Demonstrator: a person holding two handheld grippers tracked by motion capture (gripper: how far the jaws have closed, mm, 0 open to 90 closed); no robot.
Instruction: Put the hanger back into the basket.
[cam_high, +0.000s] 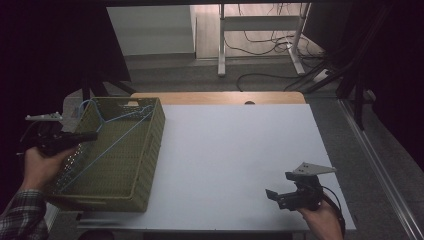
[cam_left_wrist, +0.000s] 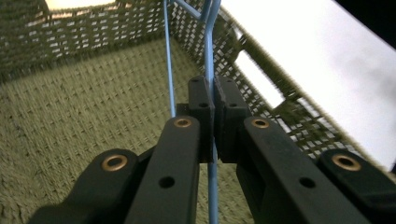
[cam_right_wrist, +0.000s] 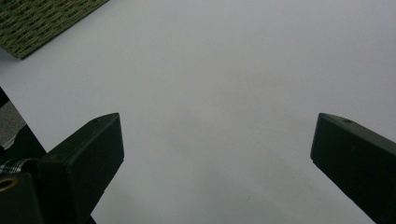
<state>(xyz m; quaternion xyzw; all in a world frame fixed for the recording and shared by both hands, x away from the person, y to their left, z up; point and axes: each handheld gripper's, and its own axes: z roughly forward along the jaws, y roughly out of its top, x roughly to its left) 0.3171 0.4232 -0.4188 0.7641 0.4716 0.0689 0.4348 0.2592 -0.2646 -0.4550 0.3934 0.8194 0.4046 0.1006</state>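
Note:
A thin blue wire hanger (cam_high: 112, 137) lies slanted inside the olive woven basket (cam_high: 145, 165) at the table's left side. My left gripper (cam_high: 89, 135) reaches over the basket's left rim and is shut on the hanger's wire (cam_left_wrist: 209, 60), which runs up between the closed pads (cam_left_wrist: 201, 100). A second blue wire (cam_left_wrist: 169, 65) passes just to the left of the jaws. My right gripper (cam_high: 275, 195) rests near the table's front right edge, open, with nothing between its fingers (cam_right_wrist: 88, 154) over the bare white table (cam_right_wrist: 224, 84).
The white tabletop (cam_high: 240, 150) stretches between basket and right gripper. A corner of the basket (cam_right_wrist: 42, 23) appears at the right gripper view's top left. Beyond the table are a wooden strip (cam_high: 220, 97), desk legs (cam_high: 221, 45) and floor cables (cam_high: 280, 42).

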